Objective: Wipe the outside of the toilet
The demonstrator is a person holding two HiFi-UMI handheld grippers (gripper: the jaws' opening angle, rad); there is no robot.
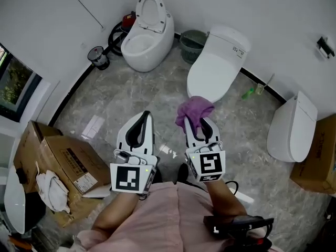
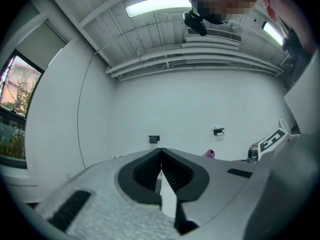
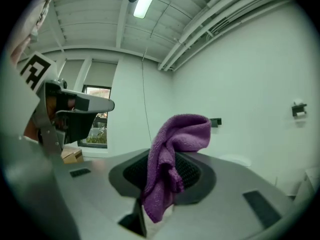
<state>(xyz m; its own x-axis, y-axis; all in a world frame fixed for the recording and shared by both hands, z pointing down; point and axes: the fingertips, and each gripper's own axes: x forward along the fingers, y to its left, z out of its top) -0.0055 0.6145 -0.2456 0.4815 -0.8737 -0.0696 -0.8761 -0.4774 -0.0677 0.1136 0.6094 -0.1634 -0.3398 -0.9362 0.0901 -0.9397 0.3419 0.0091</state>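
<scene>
No wiping appeared done; a purple cloth [image 3: 175, 154] was clamped in the right gripper [image 1: 201, 126], held near the lidded white toilet [image 1: 216, 67]; the left gripper [image 1: 145, 115] was closed on nothing; every outer surface was judged outstanding.

The toilet [image 1: 218, 62] stands beyond the cloth [image 1: 193, 111] (bin [image 1: 192, 45] beside it).
</scene>
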